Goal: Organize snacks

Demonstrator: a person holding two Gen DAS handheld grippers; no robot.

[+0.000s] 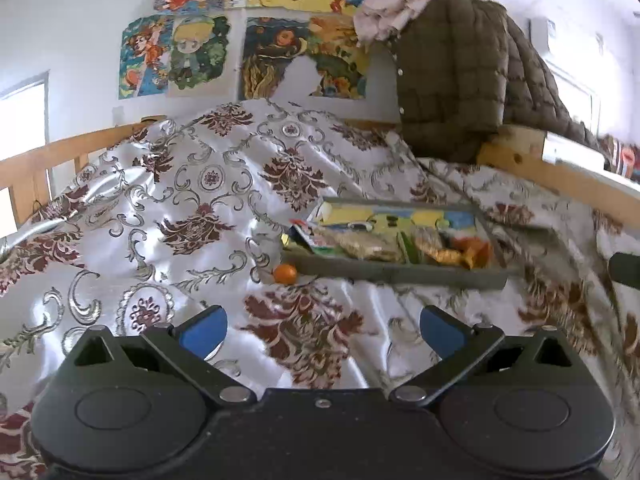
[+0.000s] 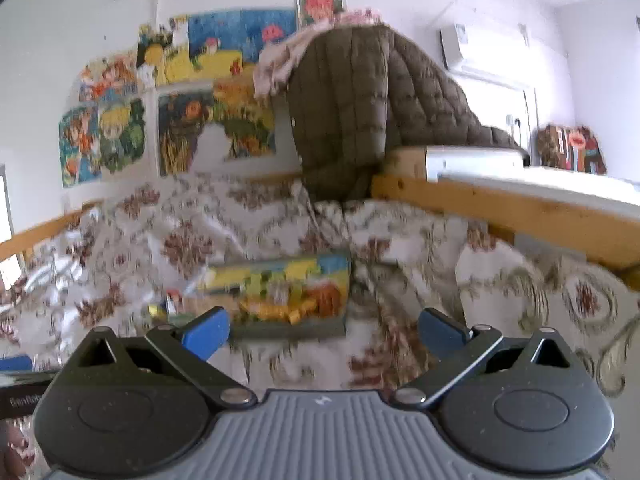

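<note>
Tray [image 1: 392,274]: centre-right of frame, already holding most snacks.
Orange snack [image 1: 285,273]: loose on the bed, touching the tray's left corner; remaining.
Left tongs [image 1: 322,330]: spread, empty.
Right tongs [image 2: 324,330]: spread, empty.

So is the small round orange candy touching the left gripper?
Apart. In the left wrist view, patterned bedspread shows between the open left gripper and the small round orange candy.

Bedspread [image 1: 208,208]: white satin, maroon and silver damask pattern, rumpled. Bed rail [image 1: 560,172]: pale wood, along the right side. Quilted jacket [image 1: 452,76]: olive-brown, draped over the rail's corner. Cartoon posters [image 1: 256,36]: colourful, stuck on the white wall. Air conditioner [image 2: 480,56]: white, wall-mounted.
</note>
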